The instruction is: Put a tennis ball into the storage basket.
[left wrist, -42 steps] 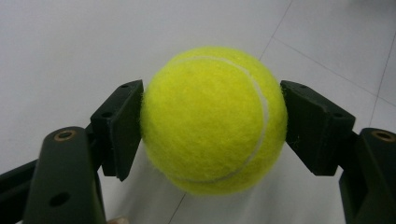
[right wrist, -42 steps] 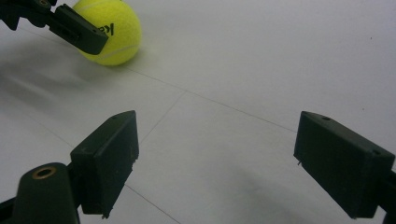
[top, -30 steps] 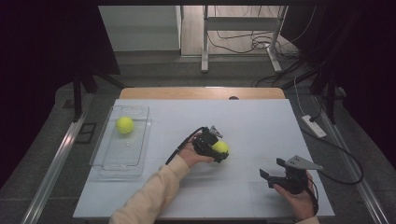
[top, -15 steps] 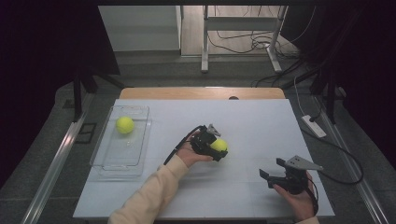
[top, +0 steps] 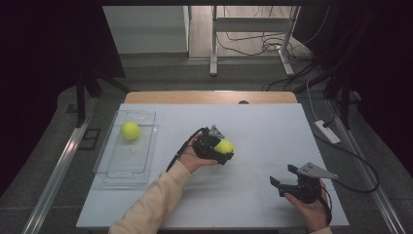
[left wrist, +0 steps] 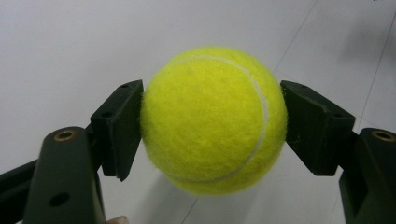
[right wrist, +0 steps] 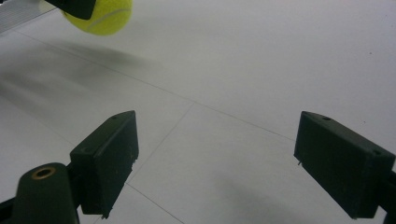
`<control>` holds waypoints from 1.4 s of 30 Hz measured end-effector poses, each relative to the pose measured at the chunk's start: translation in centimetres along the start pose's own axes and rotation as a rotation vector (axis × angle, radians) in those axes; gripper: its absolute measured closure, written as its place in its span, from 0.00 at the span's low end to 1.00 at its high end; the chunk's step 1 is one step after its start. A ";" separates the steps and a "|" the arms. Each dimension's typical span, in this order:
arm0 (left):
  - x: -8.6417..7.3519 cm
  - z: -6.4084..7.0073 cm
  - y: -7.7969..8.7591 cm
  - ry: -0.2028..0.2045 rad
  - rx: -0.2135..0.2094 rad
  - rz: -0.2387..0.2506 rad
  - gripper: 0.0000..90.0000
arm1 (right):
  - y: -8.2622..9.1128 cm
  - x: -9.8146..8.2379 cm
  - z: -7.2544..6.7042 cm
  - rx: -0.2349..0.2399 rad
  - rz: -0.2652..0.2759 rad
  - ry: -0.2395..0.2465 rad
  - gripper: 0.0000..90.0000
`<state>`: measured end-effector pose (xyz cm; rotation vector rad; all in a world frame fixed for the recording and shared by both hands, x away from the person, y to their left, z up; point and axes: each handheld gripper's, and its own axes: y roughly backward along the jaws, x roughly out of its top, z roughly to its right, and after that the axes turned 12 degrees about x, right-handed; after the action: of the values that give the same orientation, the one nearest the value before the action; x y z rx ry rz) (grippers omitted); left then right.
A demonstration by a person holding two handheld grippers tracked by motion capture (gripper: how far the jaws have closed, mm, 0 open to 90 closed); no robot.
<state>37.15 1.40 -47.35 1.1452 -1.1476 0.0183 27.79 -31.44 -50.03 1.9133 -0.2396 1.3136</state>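
A yellow tennis ball [top: 224, 146] hangs above the middle of the white table, and my left gripper [top: 223, 152] is shut on it. In the left gripper view both black pads [left wrist: 120, 126] press into the sides of that ball [left wrist: 213, 120], with its shadow on the table below. A second yellow tennis ball [top: 130, 130] lies in the clear tray [top: 127, 168] at the left. My right gripper [top: 284, 177] rests near the table's front right, its jaws wide open with nothing between them [right wrist: 212, 163]. The held ball [right wrist: 99, 15] shows at the top left of the right gripper view.
A wooden strip [top: 209, 97] runs along the table's far edge. A white power strip [top: 327, 131] with cables lies off the table's right side. Metal rails [top: 56, 170] flank the table at the left, and table legs stand beyond the far edge.
My left gripper has carried the tennis ball a little up and toward the left. The right gripper has kept still.
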 end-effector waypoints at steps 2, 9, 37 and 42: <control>0.0 -0.2 0.2 0.006 0.003 0.006 0.30 | 0.0 0.0 0.0 0.000 0.000 0.001 0.15; -0.2 -0.7 1.1 0.017 0.013 0.026 0.30 | -0.1 0.0 -0.1 0.006 -0.001 0.004 0.15; -1.4 -2.0 2.8 0.051 0.021 0.049 0.30 | -0.4 -0.1 -0.1 0.010 -0.009 -0.008 0.15; -1.8 -2.3 3.1 0.051 0.032 0.054 0.30 | -0.5 -0.2 0.0 0.004 -0.014 -0.008 0.15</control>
<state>36.21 5.42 -46.39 1.1359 -1.1360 0.1073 27.96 -31.12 -50.41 1.9201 -0.2272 1.2980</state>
